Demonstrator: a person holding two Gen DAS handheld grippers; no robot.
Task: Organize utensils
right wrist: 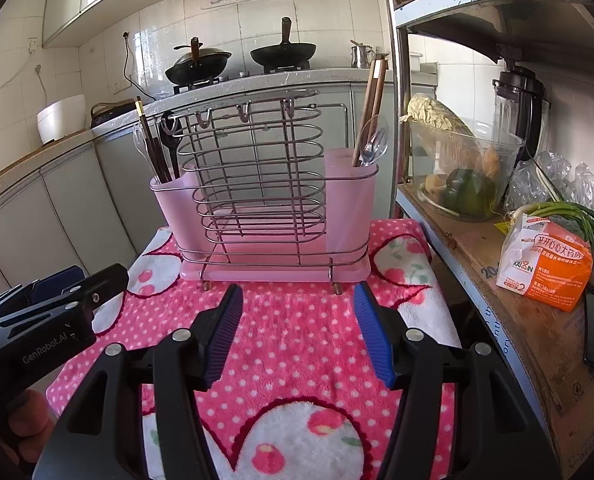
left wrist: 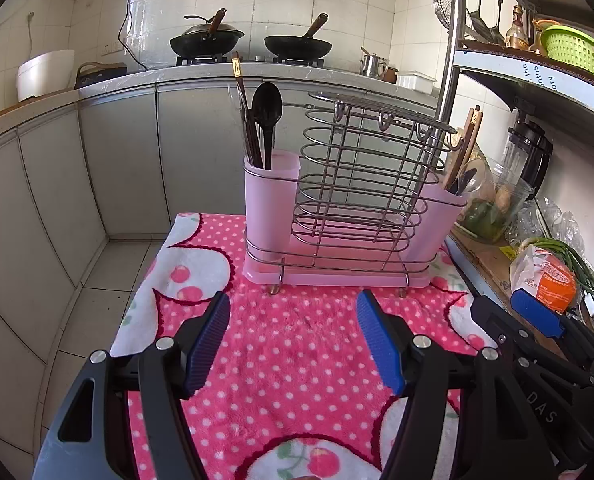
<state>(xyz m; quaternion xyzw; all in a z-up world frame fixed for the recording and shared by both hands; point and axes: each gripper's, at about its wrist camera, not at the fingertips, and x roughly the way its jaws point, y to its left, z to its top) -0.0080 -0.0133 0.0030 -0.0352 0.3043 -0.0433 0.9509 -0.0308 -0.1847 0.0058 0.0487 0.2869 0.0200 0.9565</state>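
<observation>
A pink utensil holder with a wire rack stands on the pink dotted towel. Its left cup holds dark chopsticks and a black spoon. Its right cup holds wooden chopsticks and a clear spoon. My left gripper is open and empty over the towel, in front of the holder. My right gripper is open and empty beside it.
A shelf on the right holds a glass bowl of vegetables, an orange-and-white carton, green onions and a blender. Kitchen counter with two woks stands behind. The tiled floor lies to the left.
</observation>
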